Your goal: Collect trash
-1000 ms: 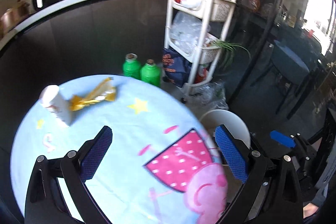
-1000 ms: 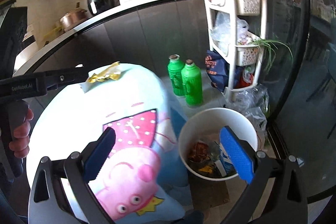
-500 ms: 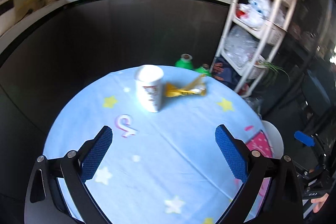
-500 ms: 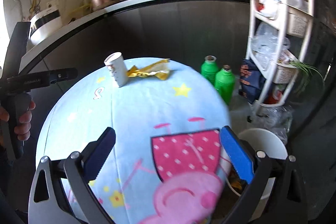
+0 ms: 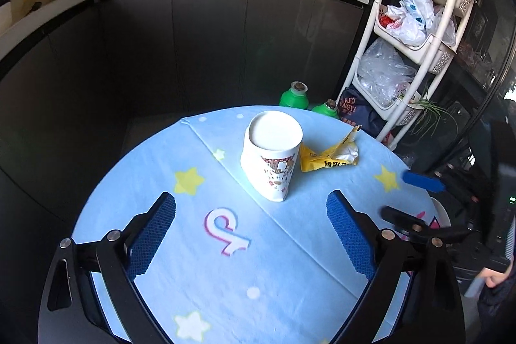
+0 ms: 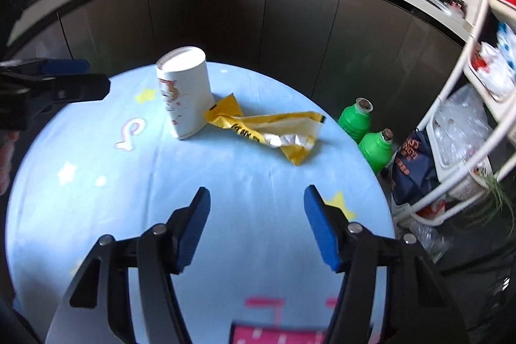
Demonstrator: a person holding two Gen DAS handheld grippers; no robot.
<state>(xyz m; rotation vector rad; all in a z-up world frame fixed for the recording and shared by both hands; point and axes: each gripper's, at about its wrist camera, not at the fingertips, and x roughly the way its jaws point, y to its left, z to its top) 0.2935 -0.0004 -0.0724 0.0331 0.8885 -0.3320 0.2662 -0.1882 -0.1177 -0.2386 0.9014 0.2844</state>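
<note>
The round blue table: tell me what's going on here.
A person holds a hand-held gripper in each hand over the table with the blue cartoon cloth. Both jaws are closing on nothing yet. The left hand-held gripper faces the white paper cup; the right hand-held gripper faces the crumpled yellow snack wrapper beside it.

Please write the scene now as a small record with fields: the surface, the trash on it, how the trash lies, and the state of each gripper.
surface: round table with a light blue cartoon cloth
trash 1: white paper cup, upright
trash 2: yellow wrapper, crumpled, lying flat against the cup's base
left gripper: jaws closing slightly, nothing between them, short of the cup
right gripper: jaws closing, nothing between them, short of the wrapper
</note>
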